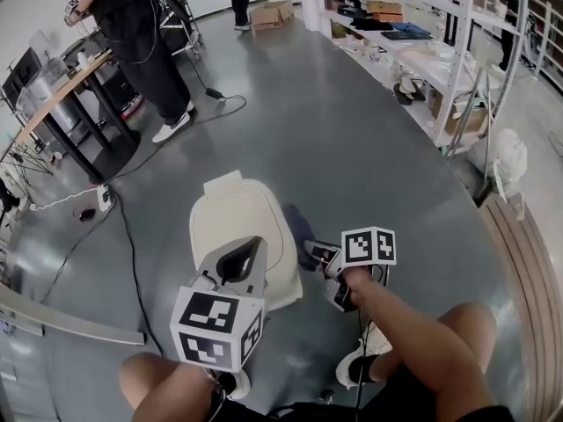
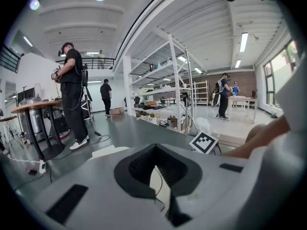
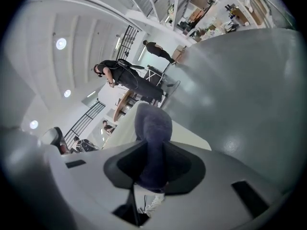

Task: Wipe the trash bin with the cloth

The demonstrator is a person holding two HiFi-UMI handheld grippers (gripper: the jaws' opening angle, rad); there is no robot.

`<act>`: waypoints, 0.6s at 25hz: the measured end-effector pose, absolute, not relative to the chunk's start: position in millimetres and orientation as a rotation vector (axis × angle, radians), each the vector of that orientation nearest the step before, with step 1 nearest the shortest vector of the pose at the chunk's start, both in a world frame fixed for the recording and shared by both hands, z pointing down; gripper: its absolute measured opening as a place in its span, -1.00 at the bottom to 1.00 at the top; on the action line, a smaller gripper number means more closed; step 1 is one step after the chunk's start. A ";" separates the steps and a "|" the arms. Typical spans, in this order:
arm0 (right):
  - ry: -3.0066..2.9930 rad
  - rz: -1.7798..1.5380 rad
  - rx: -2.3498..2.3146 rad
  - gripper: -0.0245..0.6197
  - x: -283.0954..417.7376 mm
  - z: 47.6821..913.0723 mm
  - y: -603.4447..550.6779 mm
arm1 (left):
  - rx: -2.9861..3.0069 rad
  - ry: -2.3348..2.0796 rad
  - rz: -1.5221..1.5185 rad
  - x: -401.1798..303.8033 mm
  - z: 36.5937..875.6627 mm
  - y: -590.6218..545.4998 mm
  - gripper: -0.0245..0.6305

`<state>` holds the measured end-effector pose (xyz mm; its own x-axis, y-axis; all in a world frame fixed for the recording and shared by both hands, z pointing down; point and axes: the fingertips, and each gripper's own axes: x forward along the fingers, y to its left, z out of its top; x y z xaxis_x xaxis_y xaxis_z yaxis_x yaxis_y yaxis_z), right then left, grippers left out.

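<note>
A cream plastic trash bin (image 1: 237, 218) with rounded corners is sitting on the glossy grey floor (image 1: 352, 148) between the person's knees, its broad pale face showing to the head view.

The right gripper (image 1: 315, 251) is reaching in from the bin's right side. In the right gripper view its jaws are clamping a dark blue-grey cloth (image 3: 153, 128), which is rising out of the gripper (image 3: 152, 150) in a soft folded hump and lying against the bin's cream wall (image 3: 192, 140). In the head view the same cloth (image 1: 302, 229) is showing as a dark patch right at the bin's right edge. The person's bare forearm is running back from the marker cube on this gripper.

The left gripper (image 1: 251, 251) is hanging over the near part of the bin, pointing along it. In the left gripper view its jaws are sitting together with nothing held (image 2: 154, 150), and only a thin slit of pale bin is showing behind them; a pale tab of the bin (image 2: 108, 151) is peeking out beyond the gripper body.

Farther back, a person in black clothing (image 1: 141, 33) is standing beside a round wooden counter (image 1: 62, 95), a thin black cable (image 1: 132, 262) is trailing across the floor, and white metal shelving (image 1: 422, 33) is lining the right side.
</note>
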<state>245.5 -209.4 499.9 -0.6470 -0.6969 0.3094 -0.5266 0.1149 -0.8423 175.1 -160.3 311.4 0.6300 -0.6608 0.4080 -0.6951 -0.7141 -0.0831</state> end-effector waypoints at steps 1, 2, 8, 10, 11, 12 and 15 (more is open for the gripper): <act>2.230 -1.569 -1.213 -0.61 243.3 501.7 -209.9 | 2.746 -1.137 0.637 178.0 312.8 -160.7 -0.93; 2.240 -1.577 -1.195 -0.61 241.0 503.8 -210.5 | 2.734 -1.124 0.632 181.7 313.7 -161.3 -0.93; 2.264 -1.611 -1.117 -0.61 231.7 518.5 -220.2 | 2.726 -1.084 0.655 211.9 325.1 -170.5 -0.93; 2.275 -1.618 -1.104 -0.61 231.4 524.5 -223.0 | 2.724 -1.082 0.662 221.1 326.2 -174.0 -0.93; 2.280 -1.623 -1.099 -0.61 231.0 527.9 -224.3 | 2.720 -1.085 0.664 224.3 325.1 -176.2 -0.93; 2.284 -1.629 -1.096 -0.61 230.5 531.2 -225.4 | 2.715 -1.090 0.663 226.7 323.4 -178.6 -0.93; 2.295 -1.653 -1.088 -0.61 229.3 542.0 -226.4 | 2.705 -1.101 0.659 229.9 326.8 -187.3 -0.93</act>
<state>229.3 -226.4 542.0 -0.7366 -0.6030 0.3063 -0.4816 0.1496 -0.8635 229.9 -187.3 326.8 0.6346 -0.6284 0.4498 -0.6931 -0.7202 -0.0283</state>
